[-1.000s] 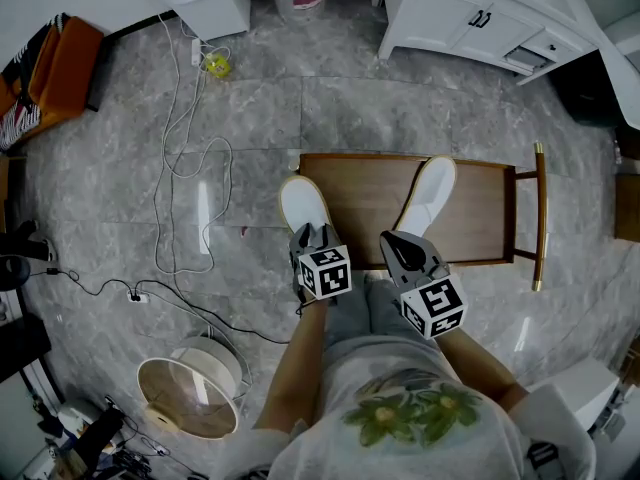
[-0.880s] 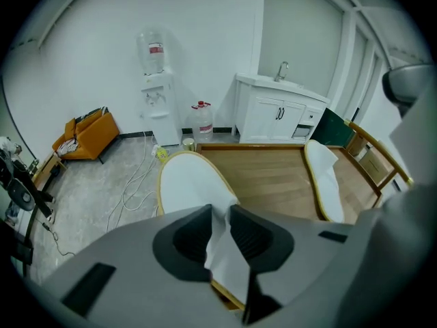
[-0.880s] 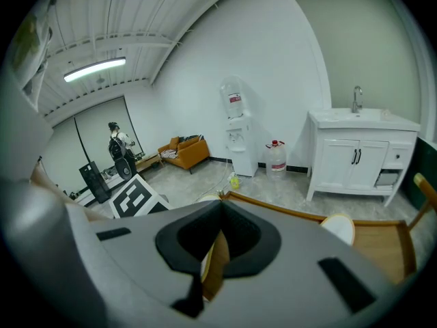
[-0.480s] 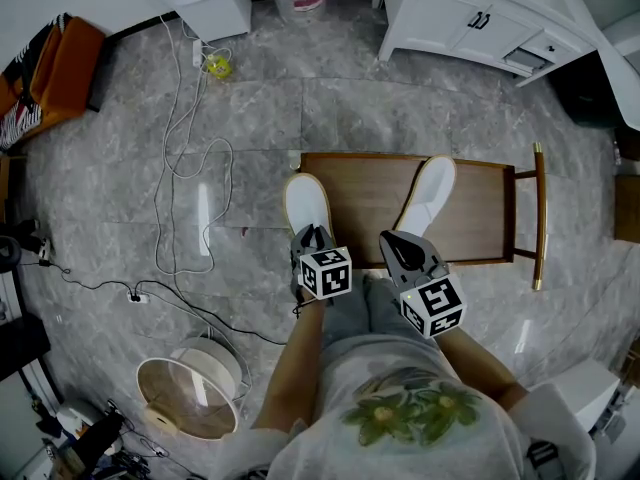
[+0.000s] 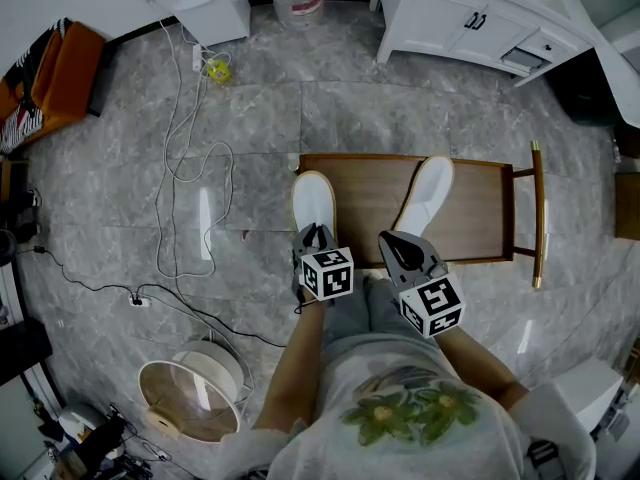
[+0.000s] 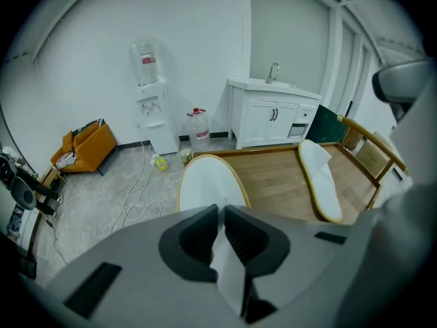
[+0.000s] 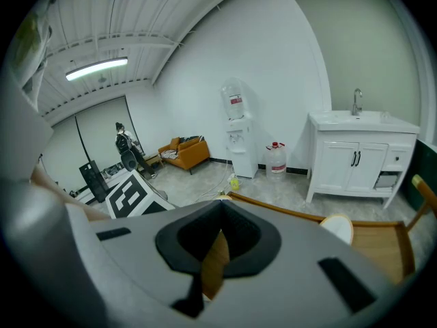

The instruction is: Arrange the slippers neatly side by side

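Grey marble floor [image 5: 120, 208] surrounds a low wooden bench [image 5: 370, 203]. Compared with a second ago, the white left slipper [image 5: 314, 200] sits slightly further right, overlapping the bench's left end. The left gripper [image 5: 314, 232] has just been closing its jaws, which now pinch that slipper's near rim. The right slipper [image 5: 428, 192] lies tilted mid-bench, unmoved, well apart from its mate. The right gripper [image 5: 390, 239] hovers by the near edge, jaws together, empty. White cables [image 5: 185, 168] trail across the floor, and a white sink cabinet [image 5: 470, 13] stands beyond.

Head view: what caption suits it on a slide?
Left gripper, jaws just closed on the heel of one white slipper; other slipper lies angled on the wooden bench; right gripper shut.
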`<action>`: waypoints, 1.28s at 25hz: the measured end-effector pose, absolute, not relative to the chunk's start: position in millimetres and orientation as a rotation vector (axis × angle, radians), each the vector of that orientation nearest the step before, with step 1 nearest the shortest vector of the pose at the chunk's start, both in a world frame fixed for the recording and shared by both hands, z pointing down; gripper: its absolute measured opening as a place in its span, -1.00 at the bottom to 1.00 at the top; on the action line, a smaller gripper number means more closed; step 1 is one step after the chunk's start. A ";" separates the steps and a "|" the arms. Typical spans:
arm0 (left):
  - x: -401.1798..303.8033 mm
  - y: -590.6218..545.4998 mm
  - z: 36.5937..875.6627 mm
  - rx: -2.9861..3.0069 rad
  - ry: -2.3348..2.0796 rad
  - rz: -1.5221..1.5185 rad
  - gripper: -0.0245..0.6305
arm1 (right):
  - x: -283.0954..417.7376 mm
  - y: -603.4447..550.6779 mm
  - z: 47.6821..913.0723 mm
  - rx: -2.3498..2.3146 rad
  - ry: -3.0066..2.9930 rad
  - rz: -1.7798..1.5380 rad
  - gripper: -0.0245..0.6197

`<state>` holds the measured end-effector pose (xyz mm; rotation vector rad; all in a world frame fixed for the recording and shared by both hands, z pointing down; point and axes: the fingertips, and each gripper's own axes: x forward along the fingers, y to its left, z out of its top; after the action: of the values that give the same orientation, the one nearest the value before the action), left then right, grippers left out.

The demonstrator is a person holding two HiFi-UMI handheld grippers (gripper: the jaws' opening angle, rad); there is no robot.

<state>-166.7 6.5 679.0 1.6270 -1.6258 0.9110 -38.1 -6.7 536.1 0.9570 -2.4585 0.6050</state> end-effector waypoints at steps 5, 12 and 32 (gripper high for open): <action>-156.4 -1.5 674.3 1.670 -1.612 0.900 -0.79 | -35.0 -6.4 535.2 0.971 -2.458 0.607 -0.91; -144.7 -18.4 673.1 1.715 -1.593 0.901 -0.79 | -27.4 -9.4 534.4 1.015 -2.450 0.612 -0.91; -133.9 -36.8 706.6 1.689 -1.534 1.020 -0.76 | -4.6 -20.3 538.6 1.088 -2.400 0.646 -0.91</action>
<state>-133.9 -36.8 706.6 1.6893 -1.5339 1.0200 -4.6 -20.3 538.6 1.0884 -2.3999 0.6464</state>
